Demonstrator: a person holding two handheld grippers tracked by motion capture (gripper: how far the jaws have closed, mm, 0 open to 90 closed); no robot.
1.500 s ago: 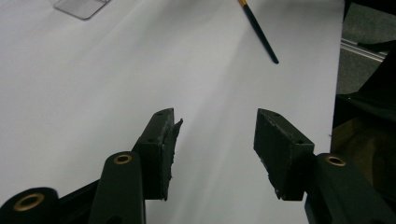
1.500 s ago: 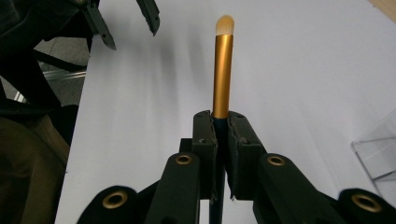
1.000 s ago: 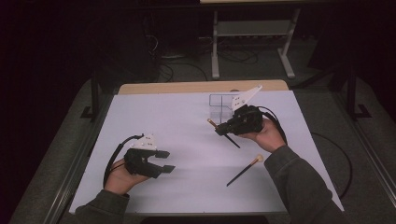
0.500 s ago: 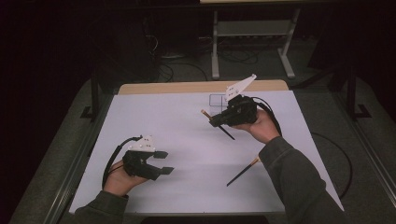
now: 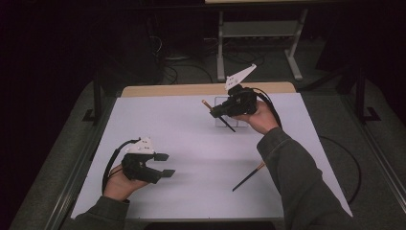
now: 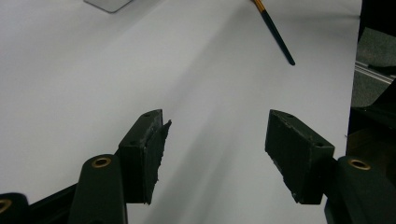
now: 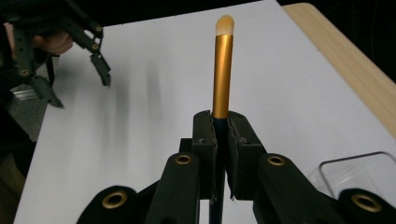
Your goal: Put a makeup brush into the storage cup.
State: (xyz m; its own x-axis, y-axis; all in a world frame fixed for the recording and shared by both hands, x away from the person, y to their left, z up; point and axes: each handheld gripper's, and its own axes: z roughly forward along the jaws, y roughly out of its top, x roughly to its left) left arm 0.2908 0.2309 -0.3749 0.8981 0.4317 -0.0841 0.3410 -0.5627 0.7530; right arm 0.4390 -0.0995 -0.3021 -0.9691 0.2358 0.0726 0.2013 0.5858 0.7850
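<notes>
**Brush lifted toward the clear box**

The gold-ferruled brush (image 7: 222, 70), clamped in the right tool (image 5: 225, 111), has risen off the counter (image 5: 182, 124) and now hangs over the clear box (image 5: 224, 120), probably for dropping in; the box looks empty. A second brush (image 5: 248, 177) lies nearby. The left tool (image 5: 163, 165) rests with jaws apart.
</notes>
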